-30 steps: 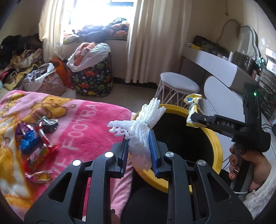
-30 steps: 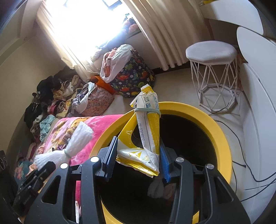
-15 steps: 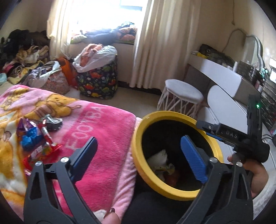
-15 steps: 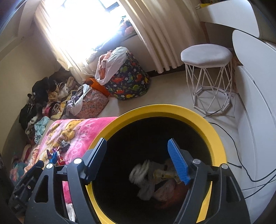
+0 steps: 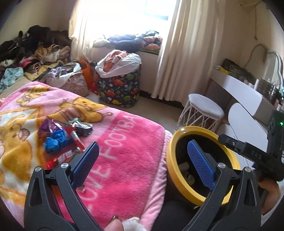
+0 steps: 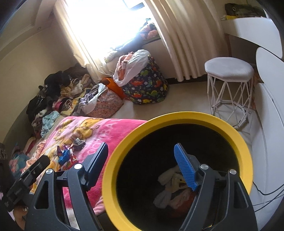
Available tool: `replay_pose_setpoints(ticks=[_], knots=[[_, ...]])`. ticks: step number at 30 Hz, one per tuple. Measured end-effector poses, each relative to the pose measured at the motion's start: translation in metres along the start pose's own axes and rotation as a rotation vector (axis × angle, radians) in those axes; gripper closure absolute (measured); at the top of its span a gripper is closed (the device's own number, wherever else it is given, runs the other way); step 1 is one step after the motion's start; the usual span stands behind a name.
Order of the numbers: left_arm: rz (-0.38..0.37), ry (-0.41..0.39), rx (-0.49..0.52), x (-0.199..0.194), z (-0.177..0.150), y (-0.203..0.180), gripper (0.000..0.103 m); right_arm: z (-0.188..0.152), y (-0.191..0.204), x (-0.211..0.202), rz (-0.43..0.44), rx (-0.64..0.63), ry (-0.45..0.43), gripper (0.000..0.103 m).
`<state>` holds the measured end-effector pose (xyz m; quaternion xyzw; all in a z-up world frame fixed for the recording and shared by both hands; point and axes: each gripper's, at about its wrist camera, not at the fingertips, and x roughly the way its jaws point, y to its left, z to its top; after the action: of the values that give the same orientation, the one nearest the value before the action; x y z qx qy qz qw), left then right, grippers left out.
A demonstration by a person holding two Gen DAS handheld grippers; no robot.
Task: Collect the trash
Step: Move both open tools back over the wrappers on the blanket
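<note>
Now both my grippers hang empty by the yellow-rimmed bin (image 6: pixel 113 177).
Left gripper (image 5: pixel 142 163) gapes wide; right gripper (image 6: pixel 142 165) jaws are opening, nothing between; wrappers (image 5: pixel 58 136) litter the pink blanket (image 5: pixel 127 160).

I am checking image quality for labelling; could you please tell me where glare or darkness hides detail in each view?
Left wrist view: the window is blown out white, the wrappers stay legible. Right wrist view: same window glare, the bin interior is dark, its trash dim.

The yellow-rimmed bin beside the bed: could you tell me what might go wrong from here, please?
1. The yellow-rimmed bin stands tight against the pink blanket; a gripper swinging back could knock its rim.
2. The wrappers lie bunched together, so one grab may pinch blanket or take only some.
3. The right gripper, its jaws opening, straddles the rim.
</note>
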<state>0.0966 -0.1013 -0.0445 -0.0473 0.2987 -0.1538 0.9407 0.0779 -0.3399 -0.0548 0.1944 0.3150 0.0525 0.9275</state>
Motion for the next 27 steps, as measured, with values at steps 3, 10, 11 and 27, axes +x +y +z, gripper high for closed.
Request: replay_pose_setpoints(ticks=[3, 10, 11, 27], knots=[[0.015, -0.013, -0.018, -0.003, 0.002, 0.01, 0.011, 0.0, 0.011, 0.001, 0.017, -0.02, -0.004, 0.029], [0.048, -0.033, -0.065, -0.009, 0.007, 0.035, 0.011, -0.002, 0.035, 0.007, 0.053, -0.078, 0.009, 0.029], [0.052, -0.035, -0.07, -0.009, 0.007, 0.038, 0.011, -0.003, 0.037, 0.007, 0.054, -0.085, 0.011, 0.029], [0.153, -0.06, -0.185, -0.019, 0.007, 0.109, 0.011, -0.014, 0.108, 0.036, 0.164, -0.258, 0.089, 0.029]])
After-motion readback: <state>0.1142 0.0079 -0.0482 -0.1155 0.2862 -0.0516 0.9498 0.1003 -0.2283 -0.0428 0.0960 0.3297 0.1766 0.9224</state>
